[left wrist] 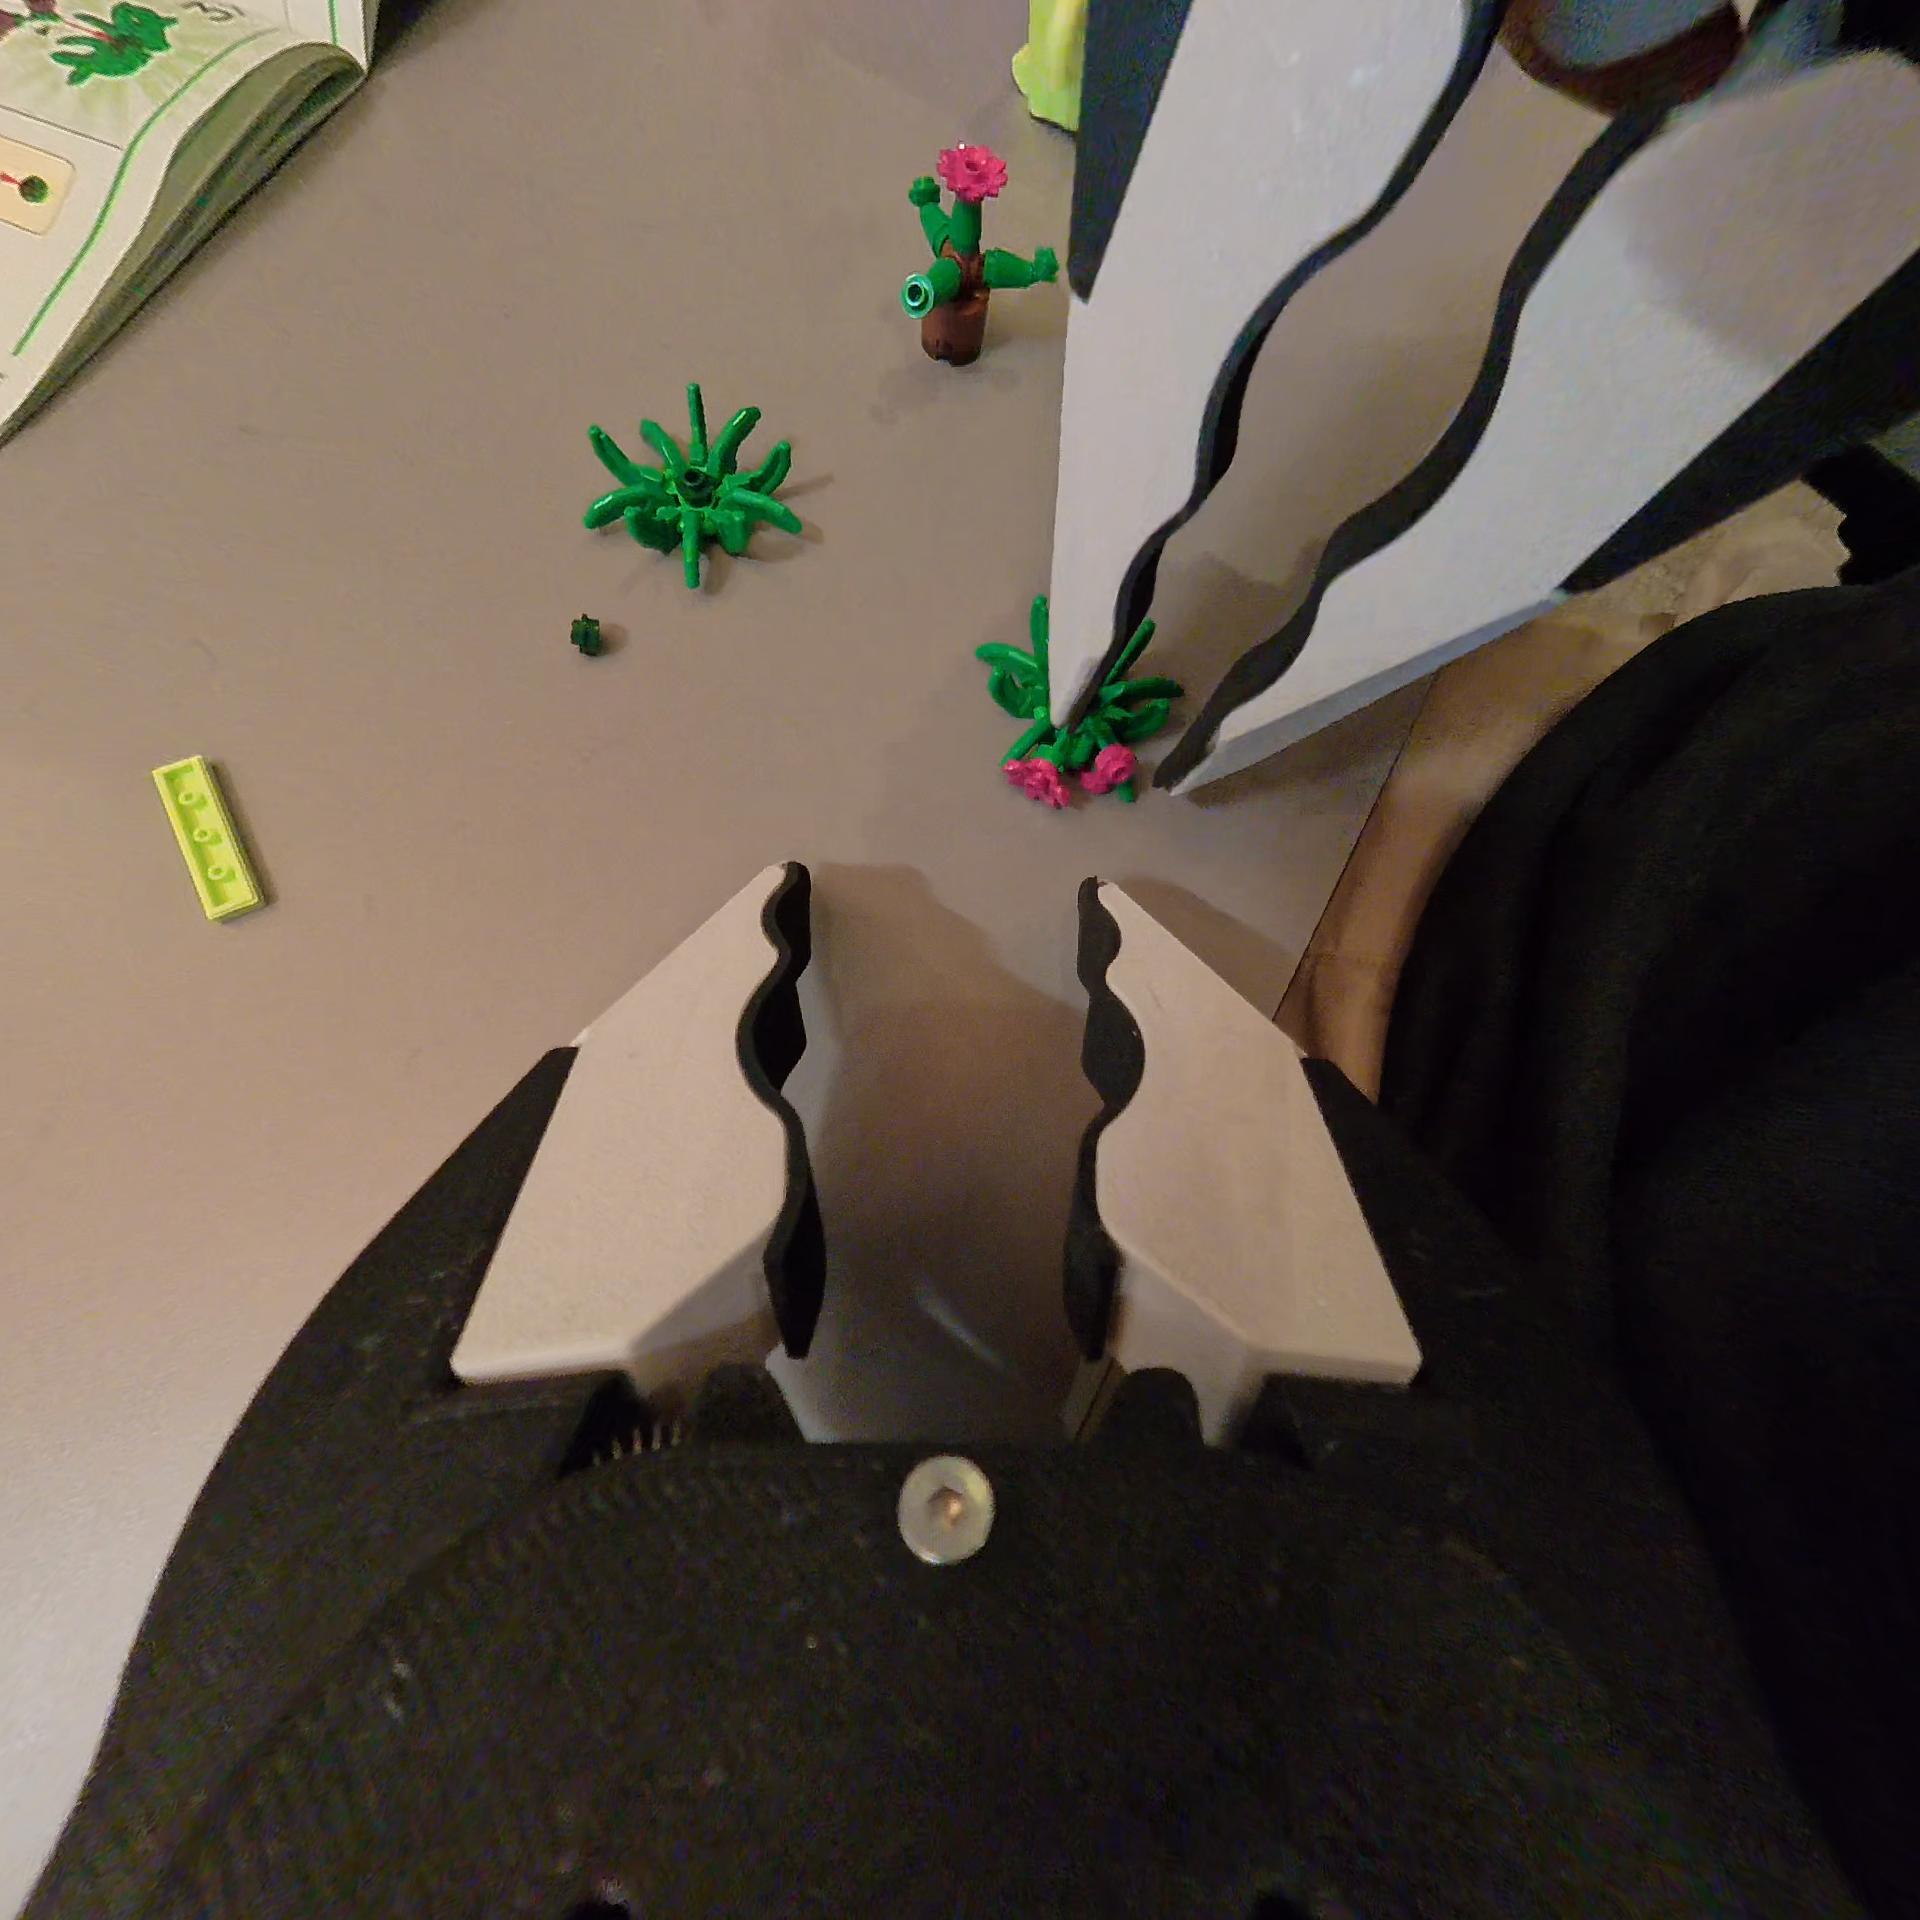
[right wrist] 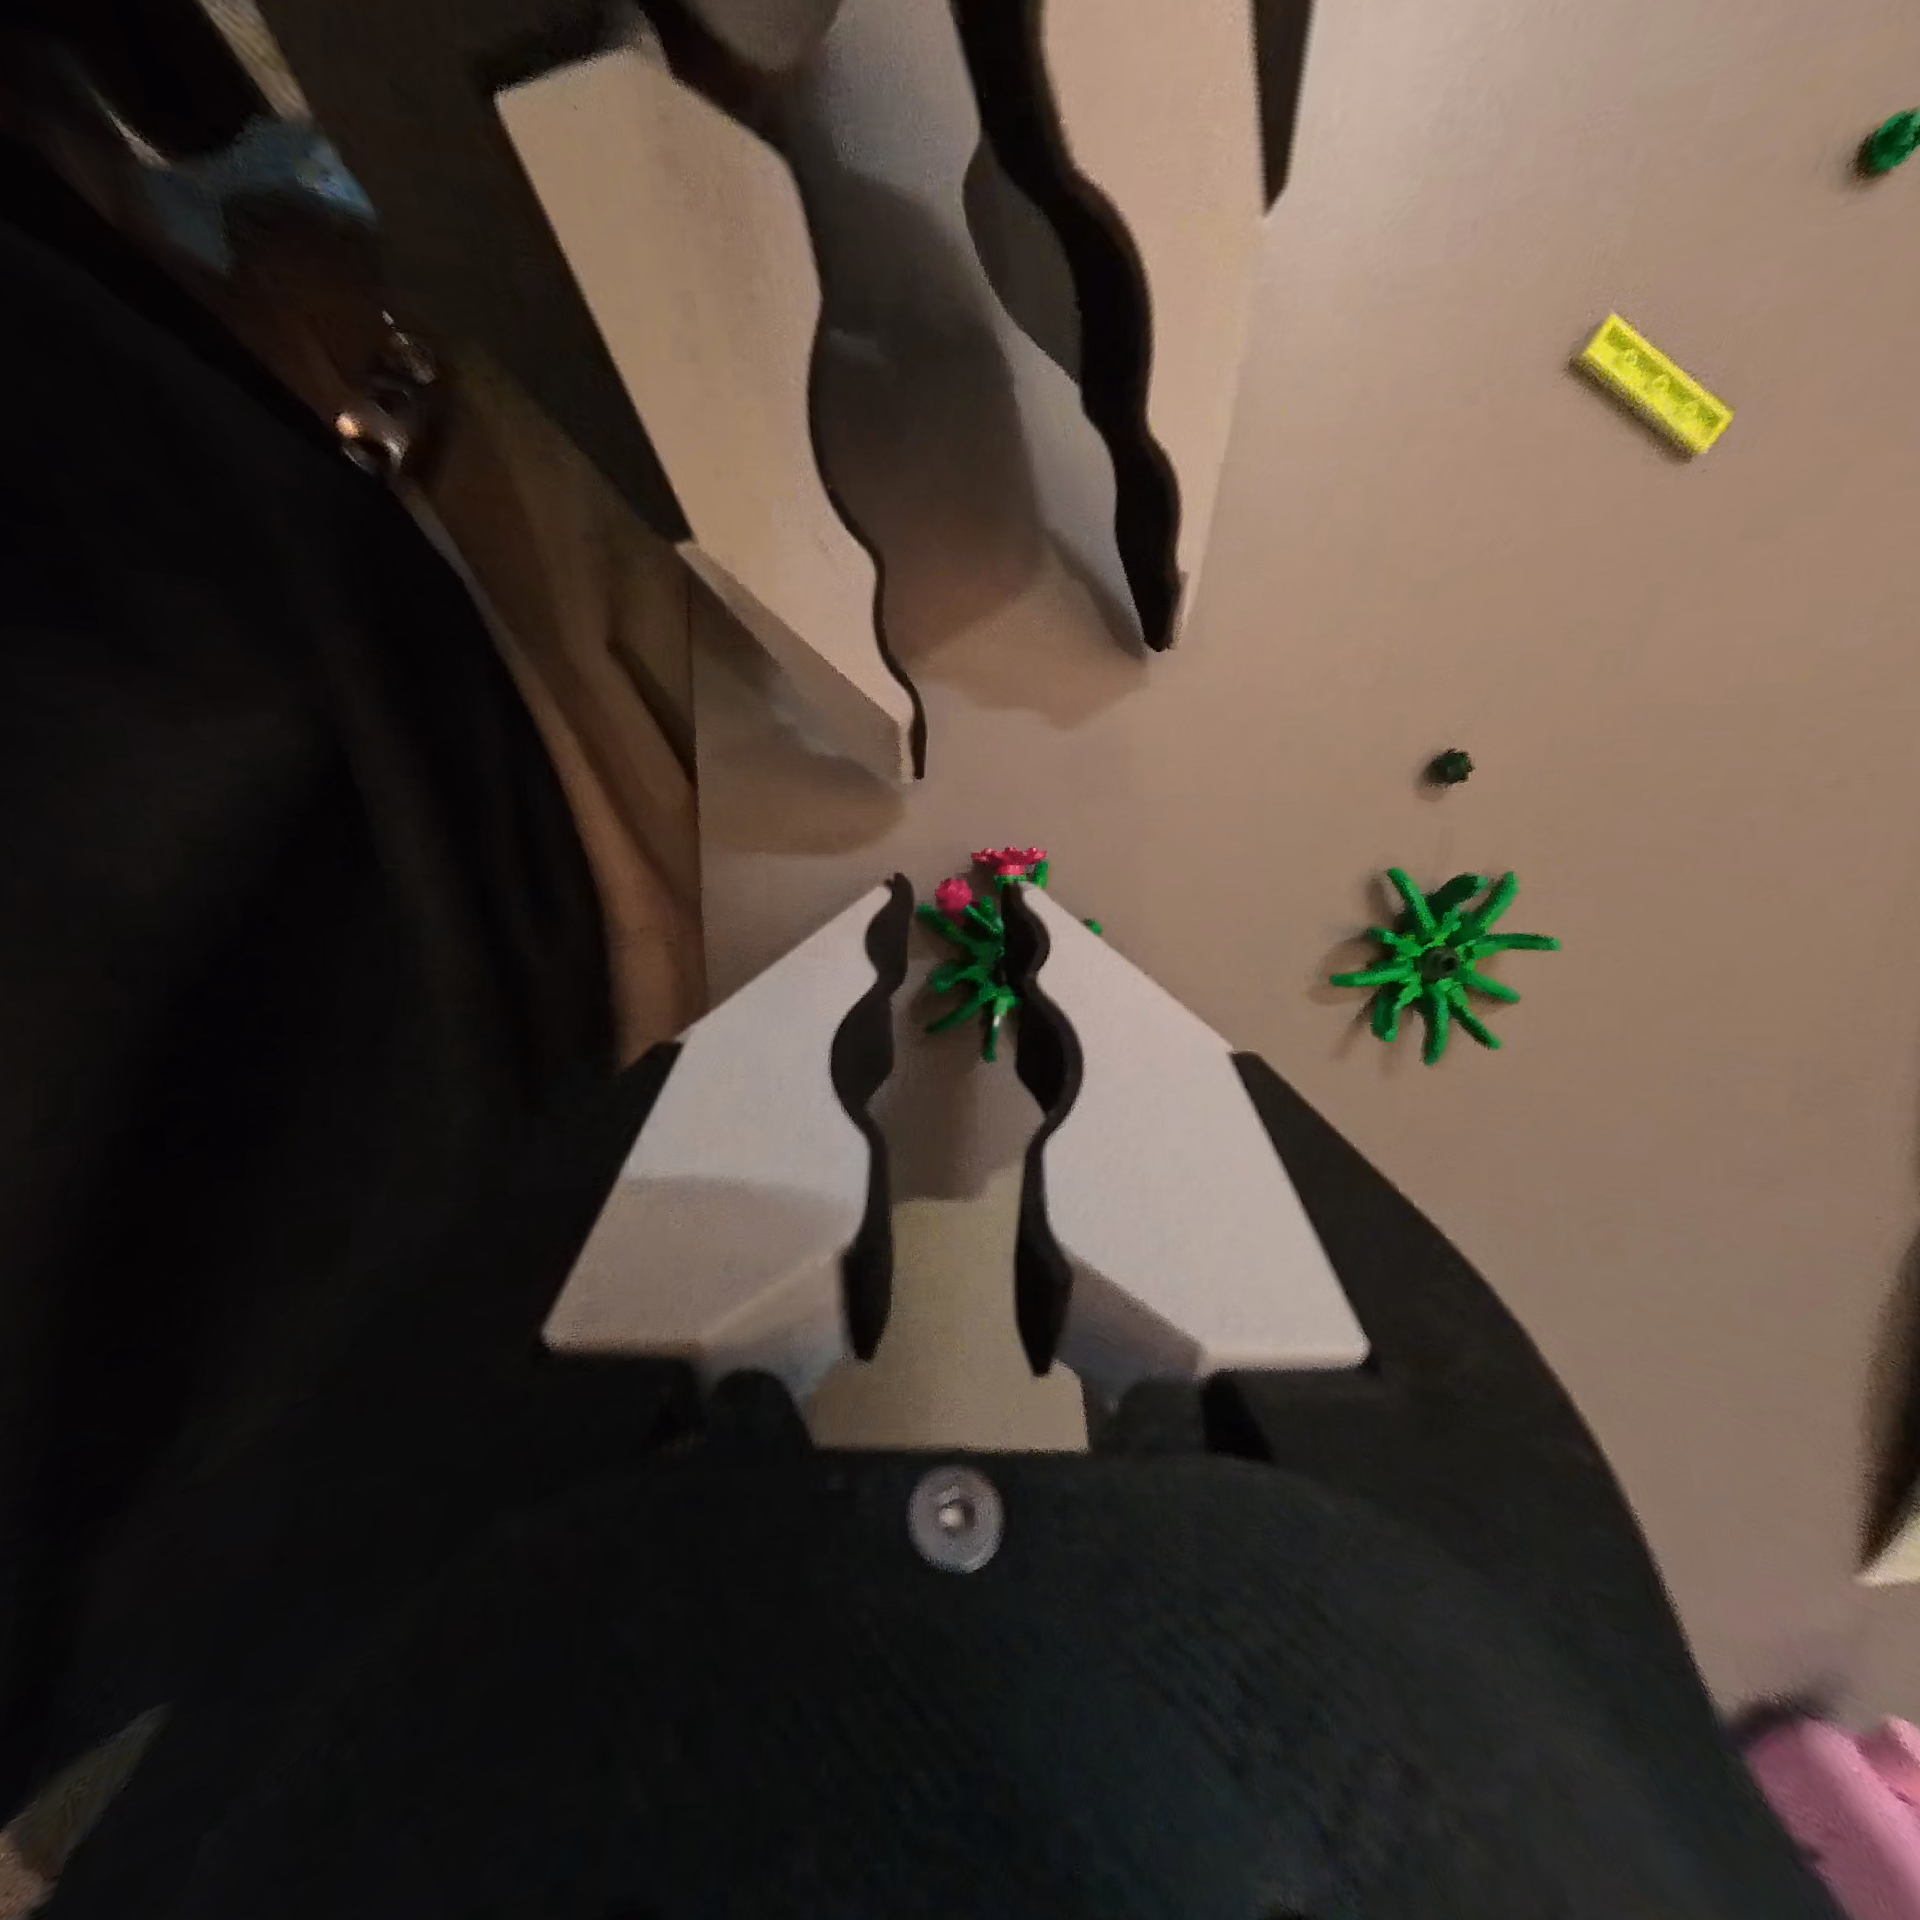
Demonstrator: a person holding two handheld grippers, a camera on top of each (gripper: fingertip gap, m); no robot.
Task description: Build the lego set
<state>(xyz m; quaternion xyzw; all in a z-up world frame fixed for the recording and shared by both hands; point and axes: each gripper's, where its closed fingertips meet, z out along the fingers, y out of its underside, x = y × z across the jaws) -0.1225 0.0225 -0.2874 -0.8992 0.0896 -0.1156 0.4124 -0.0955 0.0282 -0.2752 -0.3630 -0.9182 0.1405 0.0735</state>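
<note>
Left hand-held gripper (left wrist: 940, 883) nearest the lens, fingers spread, empty, over bare bench (left wrist: 436, 727); right hand-held gripper (right wrist: 956, 894) also spread, straddling the green sprig with pink flowers (right wrist: 971, 961) but not visibly pinching it. Done so far, by my reading: a small cactus with pink bloom on a brown base (left wrist: 961, 260), standing. Left loose: leafy rosette (left wrist: 691, 488), dark green stud (left wrist: 587, 635), lime plate (left wrist: 208, 836); instruction booklet (left wrist: 135, 156) open, so build looks early to middling.
</note>
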